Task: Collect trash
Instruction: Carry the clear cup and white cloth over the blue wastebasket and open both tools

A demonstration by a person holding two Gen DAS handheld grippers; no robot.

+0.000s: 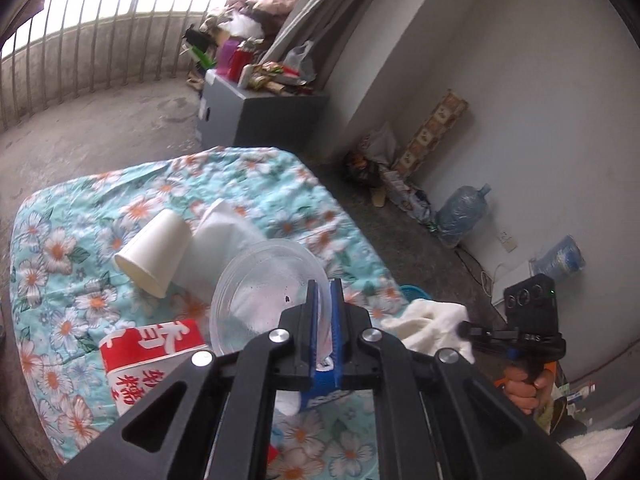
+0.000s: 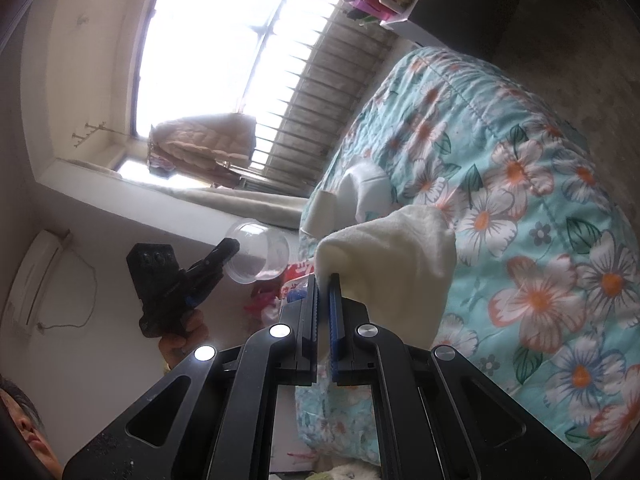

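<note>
My left gripper is shut on the rim of a clear plastic bowl and holds it above the floral quilt; the bowl also shows in the right wrist view. My right gripper is shut on a cream cloth, also seen in the left wrist view. On the quilt lie a tipped white paper cup, a white tissue and a red-and-white wrapper.
A grey cabinet piled with clutter stands beyond the quilt. Water jugs, boxes and rubbish line the wall on the right. A blue basket sits by the quilt's edge. A railing runs along the back.
</note>
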